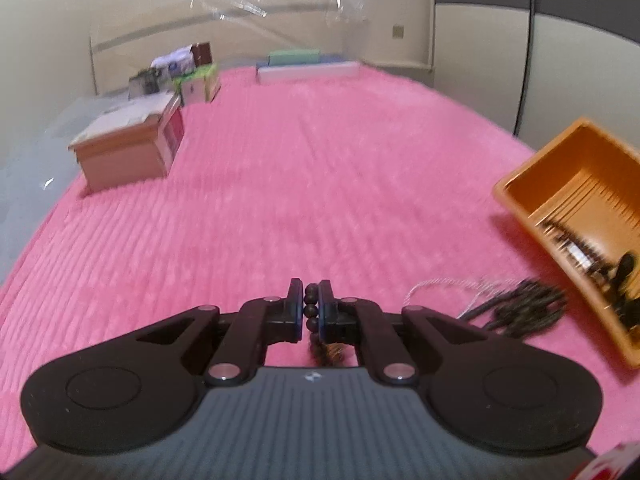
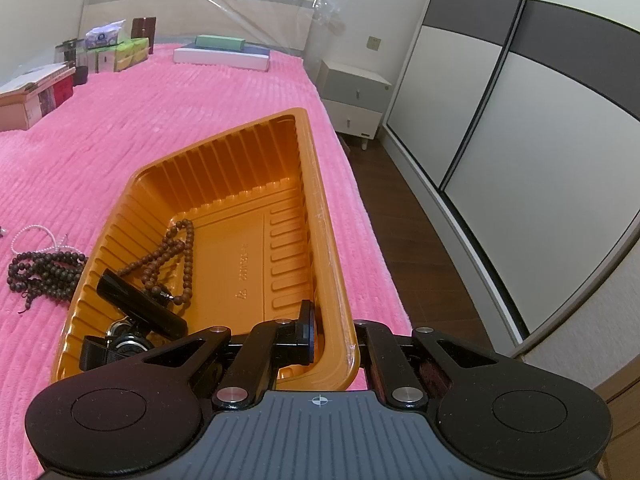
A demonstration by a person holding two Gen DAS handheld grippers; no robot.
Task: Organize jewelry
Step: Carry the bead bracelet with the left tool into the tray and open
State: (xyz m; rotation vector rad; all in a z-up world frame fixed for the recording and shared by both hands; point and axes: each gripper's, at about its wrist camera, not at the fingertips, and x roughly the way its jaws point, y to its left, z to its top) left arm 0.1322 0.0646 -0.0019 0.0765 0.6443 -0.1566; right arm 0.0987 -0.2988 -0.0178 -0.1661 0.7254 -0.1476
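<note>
Left wrist view: the left tool is clenched on a dark bead strand above the pink bed.

Right wrist view: the right tool grips the near rim of the orange tray, which holds a brown bead necklace; a dark bead pile lies just beside the tray on the bed.

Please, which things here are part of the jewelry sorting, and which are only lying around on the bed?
Part of the job:
- ribbed orange plastic tray
- brown bead string in the tray
- dark bead strand between the left gripper fingers
- dark bead pile and white bead bracelet on the pink blanket

Lying about:
- brown cardboard box
- green tissue boxes
- flat white box
</note>
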